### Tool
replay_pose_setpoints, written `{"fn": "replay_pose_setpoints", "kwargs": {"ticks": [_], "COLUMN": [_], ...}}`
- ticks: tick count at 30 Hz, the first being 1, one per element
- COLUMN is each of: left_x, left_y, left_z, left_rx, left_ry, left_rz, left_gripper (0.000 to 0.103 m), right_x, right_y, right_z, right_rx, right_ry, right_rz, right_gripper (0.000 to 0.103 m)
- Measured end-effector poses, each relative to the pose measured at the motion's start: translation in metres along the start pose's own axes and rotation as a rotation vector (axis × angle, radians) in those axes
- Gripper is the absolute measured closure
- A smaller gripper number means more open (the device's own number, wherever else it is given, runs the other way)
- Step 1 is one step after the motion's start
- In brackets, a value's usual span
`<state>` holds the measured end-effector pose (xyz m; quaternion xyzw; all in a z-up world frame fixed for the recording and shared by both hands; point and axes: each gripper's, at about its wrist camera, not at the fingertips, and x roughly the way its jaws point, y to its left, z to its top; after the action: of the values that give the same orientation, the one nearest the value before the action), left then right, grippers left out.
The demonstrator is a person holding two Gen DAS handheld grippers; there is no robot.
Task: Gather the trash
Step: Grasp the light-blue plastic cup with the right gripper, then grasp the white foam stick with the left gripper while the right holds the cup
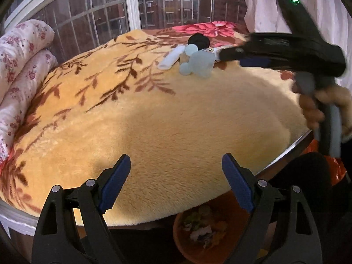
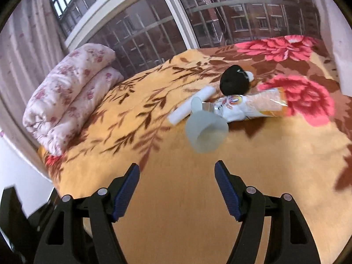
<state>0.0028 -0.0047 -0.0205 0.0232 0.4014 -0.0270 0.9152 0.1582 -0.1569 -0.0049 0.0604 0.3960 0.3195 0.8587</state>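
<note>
A small heap lies on the yellow floral blanket (image 2: 176,187): a pale translucent plastic cup (image 2: 205,132) on its side, a white tube (image 2: 191,106), a crumpled snack wrapper (image 2: 248,107) and a black round object (image 2: 234,80). The same heap shows far off in the left wrist view, with the cup (image 1: 201,62) and tube (image 1: 171,58). My right gripper (image 2: 177,190) is open and empty, short of the cup; in the left wrist view its blurred body (image 1: 286,52) hovers by the heap. My left gripper (image 1: 176,182) is open and empty above the blanket's near edge, over an orange trash bin (image 1: 202,233) holding scraps.
A folded pink-flowered quilt (image 2: 70,94) lies at the bed's left side. A barred window (image 2: 165,22) stands behind the bed, with curtains (image 1: 264,4) at the right. The person's hand (image 1: 312,110) holds the right gripper's handle.
</note>
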Motion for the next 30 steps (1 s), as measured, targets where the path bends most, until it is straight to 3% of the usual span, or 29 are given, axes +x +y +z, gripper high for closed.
{"fn": "replay_pose_setpoints", "kwargs": {"ticks": [5,8,9,12,15,18,22,30], "left_x": [0.011,0.015,0.016,0.020,0.023,0.025,0.033,0.106], "left_y": [0.013,0.021,0.022,0.025,0.026,0.026,0.023,0.019], "left_z": [0.005,0.010,0.012,0.017,0.022,0.029,0.055,0.137], "left_rx": [-0.039,-0.056,-0.059,-0.071,-0.086,-0.082,-0.039,0.084], "left_ry": [0.019,0.024,0.023,0.023,0.028,0.030,0.027,0.048], "left_rz": [-0.016,-0.018,-0.016,-0.013,-0.017,-0.013,-0.021,0.029], "left_gripper": [0.020,0.020,0.020,0.020,0.020,0.020,0.020,0.020], "right_x": [0.049,0.069,0.074,0.090,0.084,0.049,0.001,-0.069], "right_y": [-0.012,-0.017,-0.018,-0.022,-0.024,-0.013,-0.025,-0.052], "right_z": [0.019,0.028,0.030,0.034,0.029,0.017,-0.004,-0.035], "right_rx": [0.065,0.097,0.103,0.135,0.177,0.095,0.104,0.147], "right_ry": [0.041,0.058,0.064,0.106,0.086,0.023,-0.008,-0.092], "right_rz": [-0.028,-0.026,-0.031,-0.033,0.013,-0.010,0.011,-0.015], "right_gripper": [0.034,0.042,0.050,0.090,0.097,0.098,0.098,0.098]}}
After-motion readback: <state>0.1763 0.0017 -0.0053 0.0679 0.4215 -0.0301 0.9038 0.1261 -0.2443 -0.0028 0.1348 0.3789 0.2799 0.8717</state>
